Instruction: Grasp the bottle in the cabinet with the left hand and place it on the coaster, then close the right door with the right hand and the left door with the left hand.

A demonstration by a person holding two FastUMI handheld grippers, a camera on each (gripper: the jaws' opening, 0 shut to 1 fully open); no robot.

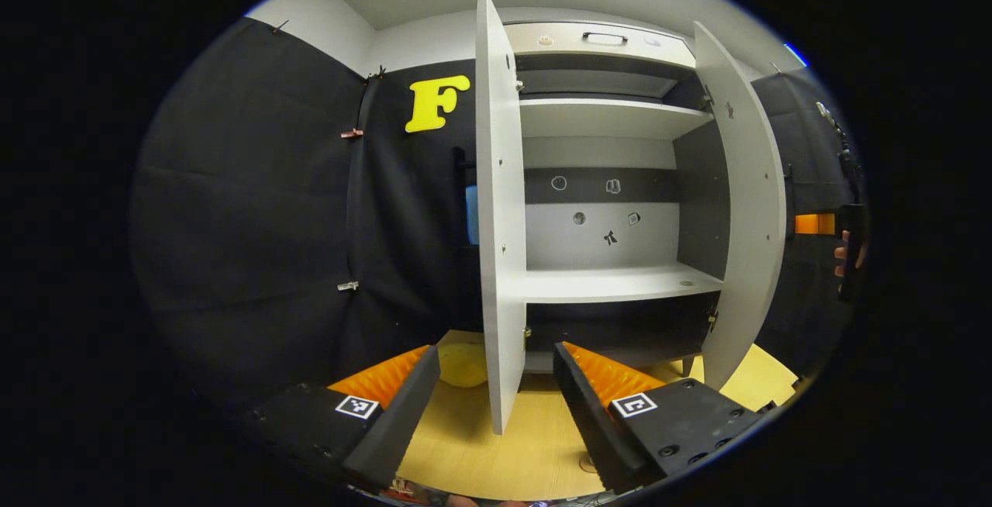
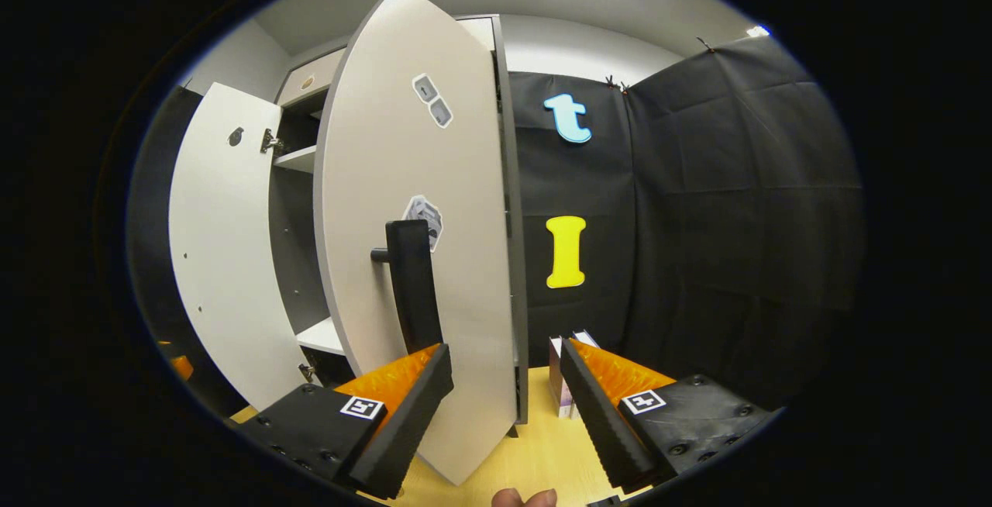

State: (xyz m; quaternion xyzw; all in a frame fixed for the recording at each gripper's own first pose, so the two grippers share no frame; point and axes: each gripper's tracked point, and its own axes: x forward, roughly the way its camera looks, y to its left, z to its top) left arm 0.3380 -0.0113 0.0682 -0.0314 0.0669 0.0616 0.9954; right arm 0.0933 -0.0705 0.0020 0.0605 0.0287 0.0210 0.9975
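**Open cabinet between two idle claws**

Left gripper view: A pale wooden bench (image 1: 480, 453) carries a light grey two-door cabinet (image 1: 612, 286) set against black cloth walls. Both doors stand open; the left door (image 1: 500, 212) is seen edge-on, directly ahead between the fingers of the left claw (image 1: 496, 383), which is spread wide and holds nothing. The right door (image 1: 744, 212) swings outward at the far side. The shelves visible inside are bare. A yellowish round object (image 1: 463, 363) lies on the bench beyond the left door; what it is cannot be told.

Right gripper view: The right claw (image 2: 508, 375) is likewise wide open and empty, facing the right door's outer face, just below its black bar handle (image 2: 412, 290). A small white carton (image 2: 559, 375) stands on the bench beside the cabinet.
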